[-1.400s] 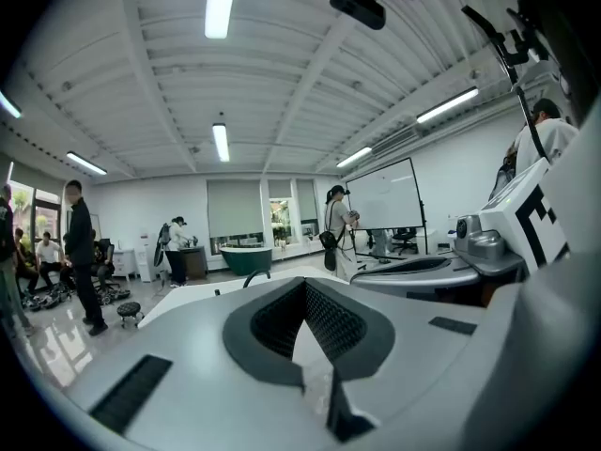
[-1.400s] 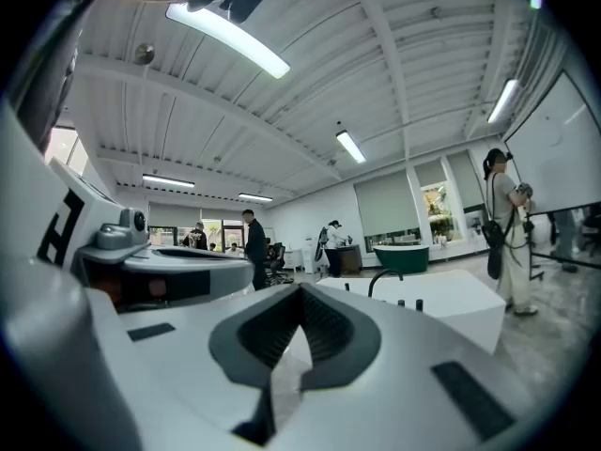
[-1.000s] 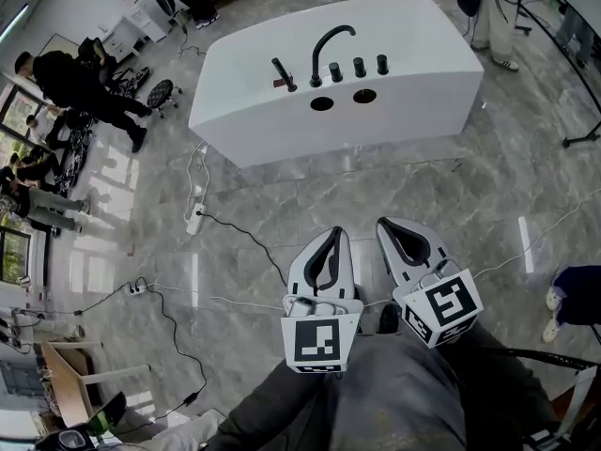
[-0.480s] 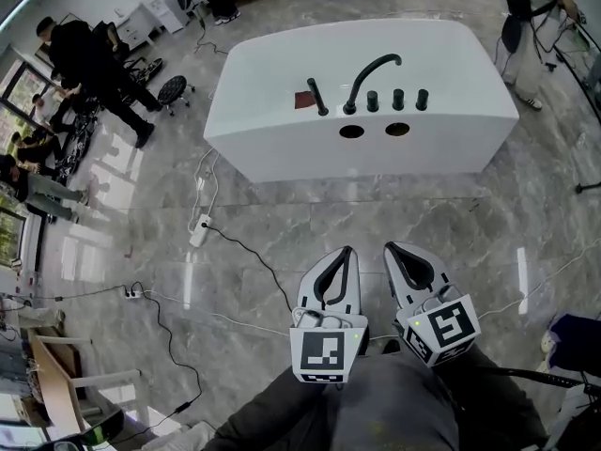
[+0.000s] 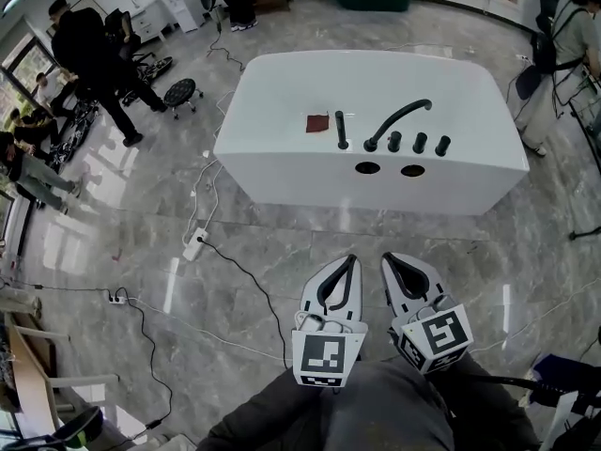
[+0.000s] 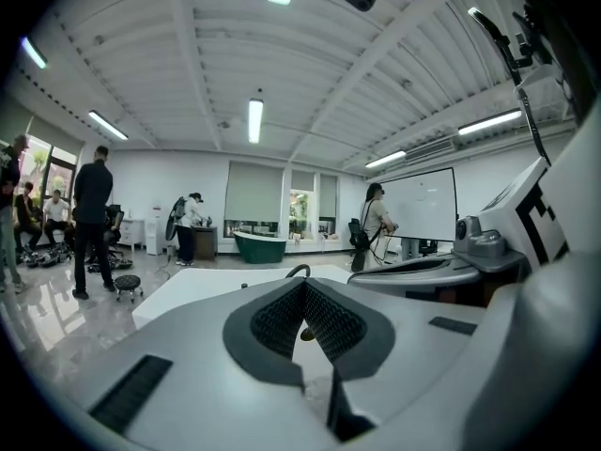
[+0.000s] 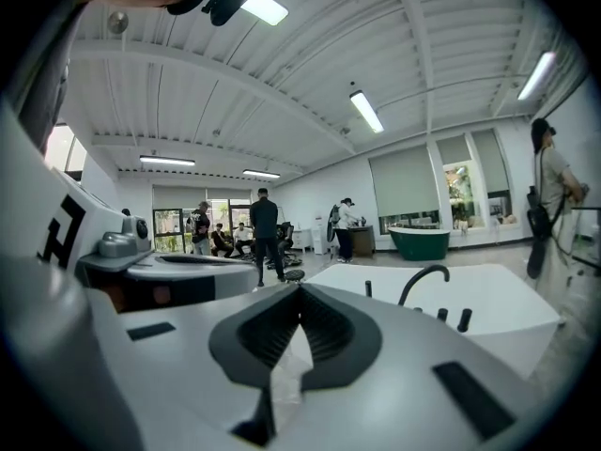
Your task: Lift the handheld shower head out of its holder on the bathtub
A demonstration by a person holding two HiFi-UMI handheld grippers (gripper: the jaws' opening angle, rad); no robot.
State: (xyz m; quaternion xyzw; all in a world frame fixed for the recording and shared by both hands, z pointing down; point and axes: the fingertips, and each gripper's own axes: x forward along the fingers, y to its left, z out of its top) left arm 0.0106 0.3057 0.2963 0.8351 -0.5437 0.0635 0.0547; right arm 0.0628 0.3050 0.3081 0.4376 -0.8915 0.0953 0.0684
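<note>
Handheld shower head (image 5: 341, 130) upright on bathtub (image 5: 282, 172) rim, well off; left gripper (image 5: 351, 258), right gripper (image 5: 386, 257) jaws closed, empty. Open one before reaching.

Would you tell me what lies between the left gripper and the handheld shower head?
In the head view, only marble floor and the bathtub's front wall lie between left gripper and shower head.
</note>
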